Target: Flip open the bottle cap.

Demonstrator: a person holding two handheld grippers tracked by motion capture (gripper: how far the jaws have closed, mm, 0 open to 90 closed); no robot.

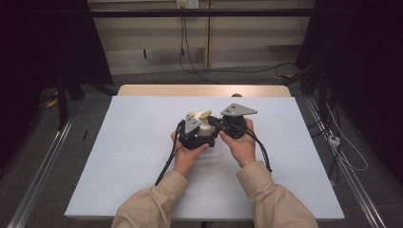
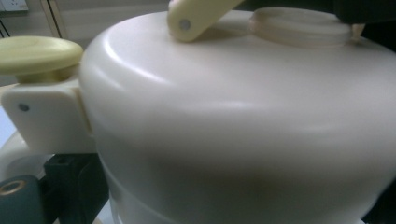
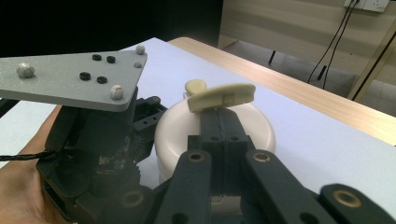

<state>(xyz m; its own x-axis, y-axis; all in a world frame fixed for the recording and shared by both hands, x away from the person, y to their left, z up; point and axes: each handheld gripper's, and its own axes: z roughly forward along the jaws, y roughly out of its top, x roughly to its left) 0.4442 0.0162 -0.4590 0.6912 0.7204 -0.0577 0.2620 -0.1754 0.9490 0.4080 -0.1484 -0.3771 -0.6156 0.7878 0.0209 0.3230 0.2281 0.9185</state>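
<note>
A cream round container [image 1: 205,128] stands at the middle of the white mat. It has a domed lid [image 2: 243,116], a pale yellow handle [image 3: 223,95] across the top and a yellow knob [image 2: 39,56] on a side bracket. My left gripper [image 1: 199,135] has the container's body between its jaws, one finger [image 2: 18,200] low at its side. My right gripper [image 3: 219,121] comes from the right with its jaws shut on the yellow handle [image 1: 204,115]. The left gripper [image 3: 144,116] and its grey plate sit close against the container's left side in the right gripper view.
A white mat [image 1: 142,156] covers the table, with a wooden strip [image 1: 204,90] at the far edge. Metal rails run along the floor on both sides. Cables [image 1: 342,152] lie on the floor at the right and behind the table.
</note>
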